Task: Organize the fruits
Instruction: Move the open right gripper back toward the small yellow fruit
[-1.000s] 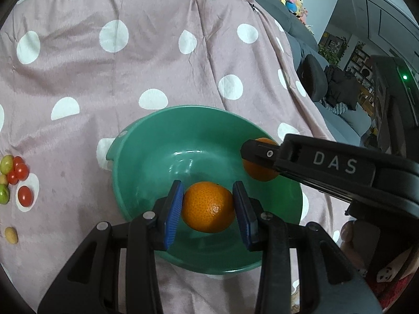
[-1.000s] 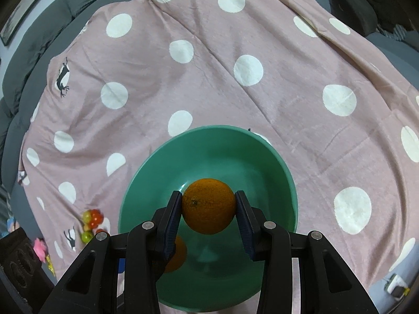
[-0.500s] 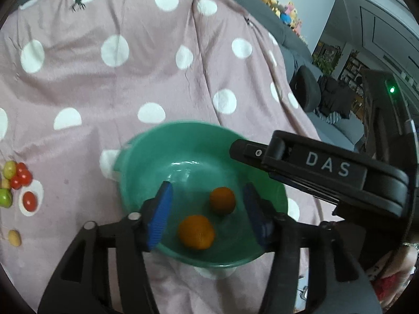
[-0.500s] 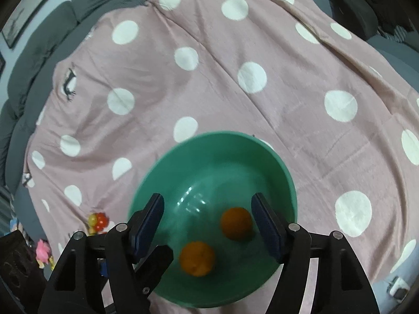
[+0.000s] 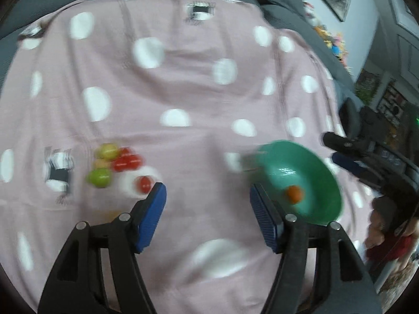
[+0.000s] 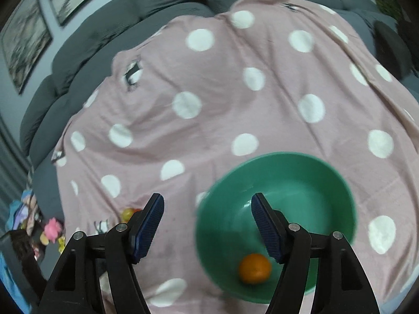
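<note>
A green bowl sits on the pink polka-dot cloth, right of my left gripper, which is open and empty above the cloth. One orange shows inside the bowl. A cluster of small red and green fruits lies on the cloth just left of the left gripper's fingertip. In the right wrist view my right gripper is open and empty over the bowl's left rim; an orange lies in the bowl. The right gripper also appears at the far right of the left wrist view.
The pink cloth covers a grey sofa. Small toys lie at the left edge. A few small fruits peek out beside the right gripper's left finger.
Both grippers opened and dropped their oranges into the bowl, then drew back. The left gripper has swung left toward the small fruits; the right has shifted left of the bowl's centre.
</note>
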{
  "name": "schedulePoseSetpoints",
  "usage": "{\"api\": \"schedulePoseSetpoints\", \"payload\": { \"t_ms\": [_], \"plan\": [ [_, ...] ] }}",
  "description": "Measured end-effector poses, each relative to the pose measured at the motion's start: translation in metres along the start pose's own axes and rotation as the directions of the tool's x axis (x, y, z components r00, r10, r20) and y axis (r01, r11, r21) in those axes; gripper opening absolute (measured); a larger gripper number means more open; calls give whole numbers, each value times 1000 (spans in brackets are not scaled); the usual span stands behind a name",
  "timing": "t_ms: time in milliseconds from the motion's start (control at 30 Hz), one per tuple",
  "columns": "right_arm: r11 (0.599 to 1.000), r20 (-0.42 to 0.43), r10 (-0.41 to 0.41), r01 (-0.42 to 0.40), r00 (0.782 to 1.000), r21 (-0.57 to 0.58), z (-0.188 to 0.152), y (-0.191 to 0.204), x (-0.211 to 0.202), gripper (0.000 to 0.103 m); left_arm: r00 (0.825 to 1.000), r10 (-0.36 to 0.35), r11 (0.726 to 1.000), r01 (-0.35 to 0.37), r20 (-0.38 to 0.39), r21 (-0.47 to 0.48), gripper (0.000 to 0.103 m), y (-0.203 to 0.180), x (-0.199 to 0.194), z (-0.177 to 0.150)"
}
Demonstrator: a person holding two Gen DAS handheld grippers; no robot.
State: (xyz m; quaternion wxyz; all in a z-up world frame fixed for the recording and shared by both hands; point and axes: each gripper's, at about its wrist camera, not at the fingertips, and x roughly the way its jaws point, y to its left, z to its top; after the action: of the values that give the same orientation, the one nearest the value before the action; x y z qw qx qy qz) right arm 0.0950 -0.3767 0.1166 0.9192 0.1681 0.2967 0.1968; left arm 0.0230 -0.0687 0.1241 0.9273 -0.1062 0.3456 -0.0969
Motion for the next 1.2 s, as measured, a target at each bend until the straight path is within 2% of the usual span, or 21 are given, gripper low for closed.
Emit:
{"api": "schedulePoseSetpoints", "payload": {
  "t_ms": [100,200,267,367,433,667,767,967,1033,1133,1200],
  "plan": [
    [999,-26,9,-11,1000,-53,-10,24,11,70,990,136,988,-134,25,-72,65,58,-9,-5],
    [993,-58,50,-56,997,-105,-20,48,25,70,986,156,972,-143,61,-185,65,102,-17,-18],
    [988,-99,77,-89,992,-129,-31,66,41,70,984,175,962,-162,38,-221,61,118,-14,-19],
    [973,-178,97,-131,979,-188,-53,93,65,70,987,157,955,-144,29,-261,58,133,-15,-18],
    [965,-216,107,-154,971,-213,-68,107,77,66,988,148,954,-134,33,-267,56,134,-16,-17],
    [936,-362,122,-228,924,-269,-113,148,115,55,995,98,958,-91,13,-274,35,137,-13,-20],
    [931,-410,82,-216,908,-293,-127,163,133,53,995,98,958,-94,1,-272,29,139,-13,-21],
    [915,-447,-24,-161,894,-371,-143,186,160,52,997,78,956,-72,12,-286,28,142,-18,-20],
    [908,-454,-63,-137,889,-395,-147,191,168,48,997,76,956,-69,16,-285,28,142,-19,-20],
    [881,-418,-120,-98,901,-463,-152,199,172,44,998,64,958,-58,12,-282,28,141,-18,-20],
    [875,-406,-140,-79,903,-478,-153,202,172,34,998,58,959,-53,10,-277,28,140,-18,-20]
  ]
}}
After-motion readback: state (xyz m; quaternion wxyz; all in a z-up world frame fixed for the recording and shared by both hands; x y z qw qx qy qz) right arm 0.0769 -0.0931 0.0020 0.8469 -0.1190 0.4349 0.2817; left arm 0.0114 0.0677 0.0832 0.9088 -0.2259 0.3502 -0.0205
